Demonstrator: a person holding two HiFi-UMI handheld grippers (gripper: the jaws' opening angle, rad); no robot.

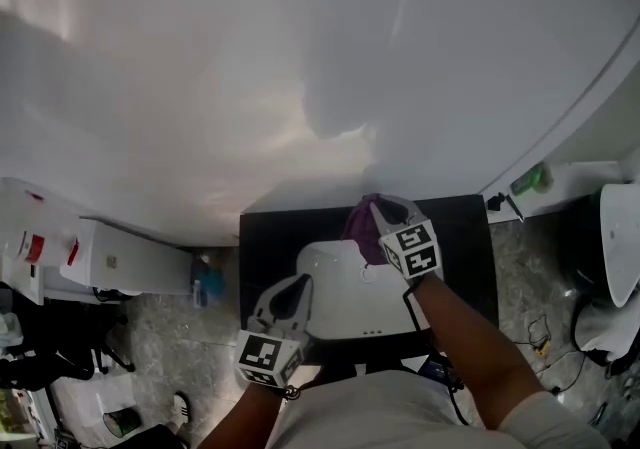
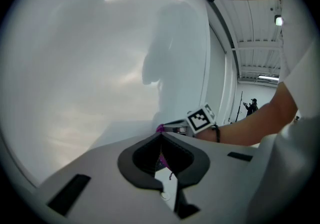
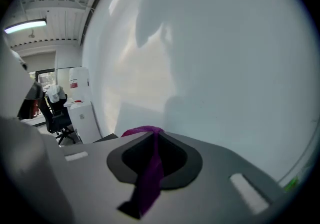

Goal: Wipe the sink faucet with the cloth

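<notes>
1. Head view. I am looking steeply down at a white sink set in a black countertop against a white wall.
   - The right gripper is reaching over the sink's far rim, close to the wall.
   - The purple cloth is bunching at the right gripper's tips and hanging on their left side, above the basin's far edge.
   - The left gripper is hovering over the sink's near left corner, apart from the cloth.

2. Left gripper view. I am reading the left gripper as closed, with its jaws meeting at the tips and nothing between them.
   - The purple cloth is showing as a sliver just past those tips, not touching them.
   - More purple is showing through the slit lower between the jaws.
   - The right gripper's marker cube is sitting just right of the cloth, with a bare forearm behind it.

3. Right gripper view. I am seeing the right gripper clamping the purple cloth.
   - The cloth is running as a narrow strip from the tips down the seam between the pads towards the camera.
   - A fold is peeking over the tips to the left.
   - The white wall is filling the background, and an office chair is standing at far left.
</notes>
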